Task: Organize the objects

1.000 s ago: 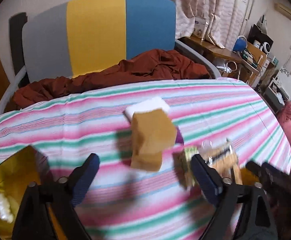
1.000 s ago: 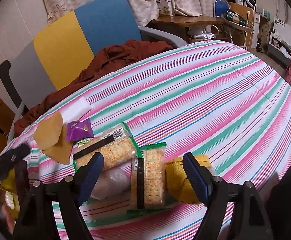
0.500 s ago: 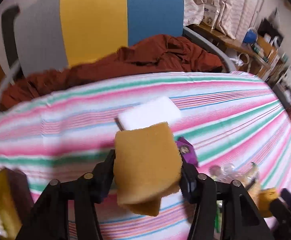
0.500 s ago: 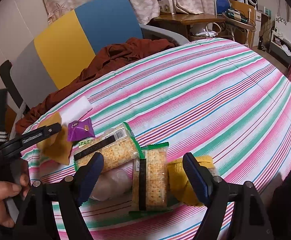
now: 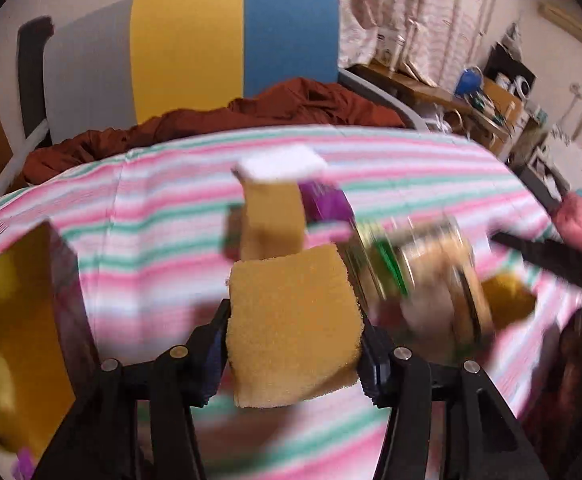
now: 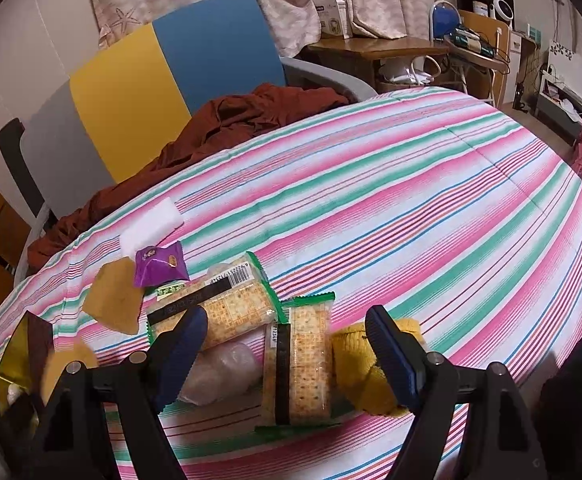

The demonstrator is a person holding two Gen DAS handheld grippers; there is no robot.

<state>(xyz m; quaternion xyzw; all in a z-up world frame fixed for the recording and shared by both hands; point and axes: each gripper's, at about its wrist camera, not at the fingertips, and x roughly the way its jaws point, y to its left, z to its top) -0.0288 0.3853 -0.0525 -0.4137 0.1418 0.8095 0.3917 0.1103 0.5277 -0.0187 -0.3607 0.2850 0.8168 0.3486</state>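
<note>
Sponge taken up from the striped bench

The left tool point(image 5: 295, 334), spread a second ago, now pinches an orange sponge point(image 5: 291, 328); the right tool point(image 6: 285, 354) hangs spread over cracker packs point(image 6: 295, 364).

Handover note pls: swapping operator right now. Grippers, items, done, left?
Left gripper: jaws just closed on one tan sponge, lifted.
Right gripper: open, empty, over the cracker packs.
On the striped cloth: second tan sponge, white block, purple packet, yellow cloth, clear bag. Gold box at left.
Done: sponge picked.
Left: place it, sort the rest.
</note>
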